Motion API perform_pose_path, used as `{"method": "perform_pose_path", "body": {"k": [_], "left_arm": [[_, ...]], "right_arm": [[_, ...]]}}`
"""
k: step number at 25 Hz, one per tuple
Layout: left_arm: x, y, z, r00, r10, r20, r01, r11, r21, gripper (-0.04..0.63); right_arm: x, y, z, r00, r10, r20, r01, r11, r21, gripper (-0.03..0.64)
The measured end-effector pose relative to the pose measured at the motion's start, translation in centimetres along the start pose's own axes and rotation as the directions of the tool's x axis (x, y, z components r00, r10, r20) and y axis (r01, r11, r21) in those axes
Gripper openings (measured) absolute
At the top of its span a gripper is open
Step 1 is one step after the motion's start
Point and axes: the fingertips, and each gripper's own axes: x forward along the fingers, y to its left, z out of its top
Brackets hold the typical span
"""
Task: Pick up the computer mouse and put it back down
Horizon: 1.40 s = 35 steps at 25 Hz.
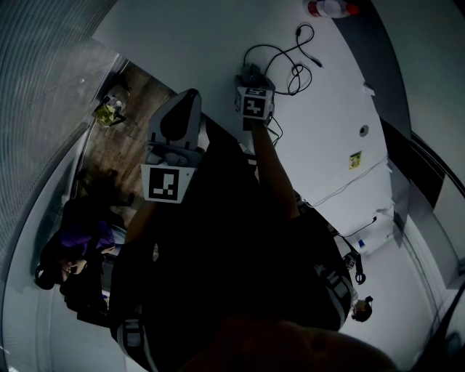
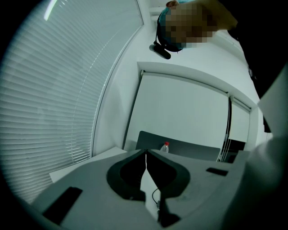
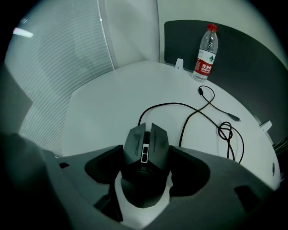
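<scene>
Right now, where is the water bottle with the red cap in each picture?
Head view: the water bottle is at the very top edge, right of the middle, on the white table.
Left gripper view: it looks small, just below the middle, beyond the white table.
Right gripper view: it stands upright at the upper right, at the far edge of the white table.
Shared landmark: the white table.

Dark angular wired mouse [image 3: 145, 166], flat on table [image 3: 103, 103]
</scene>
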Motion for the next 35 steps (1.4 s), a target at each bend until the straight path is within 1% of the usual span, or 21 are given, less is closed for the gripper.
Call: {"method": "perform_pose_path", "body": {"k": [5,19,23,27,32,35], "left_arm": [[-0.3,0.2,-0.2,1.0,0.006,-0.002,-0.006,1.0,-0.001,0.008],[-1.9,0.7,-0.5,0.999,0.033,0.001,-0.033,0.999,-0.005,0.008],[-2.4,0.8,-0.4,0.999,0.038,0.008,-0.038,0.999,-0.009,0.008],[-3.2,0.6,0.1,0.999,0.04,0.016,-0.04,0.999,-0.002,0.008],[-3.9,0.3,0.9,0.999,0.04,0.037,-0.04,0.999,0.0,0.008],[-4.6,0.0,1.4,0.998,0.039,0.046,-0.039,0.999,0.0,0.008]], "right_arm": [[-0.1,-0.2,0.0,1.0,-0.005,0.024,0.004,1.0,0.01,0.298],[0.0,-0.1,-0.1,1.0,-0.012,0.004,0.012,1.0,0.017,0.295],[-0.2,-0.1,0.1,1.0,-0.016,0.02,0.016,1.0,0.018,0.295],[-0.8,0.4,-0.1,1.0,0.004,0.022,-0.005,0.999,0.033,0.295],[-1.7,0.0,0.4,0.998,-0.014,0.053,0.014,1.0,0.005,0.295],[-2.6,0.4,0.5,0.997,0.001,0.072,-0.002,1.0,0.023,0.295]]}}
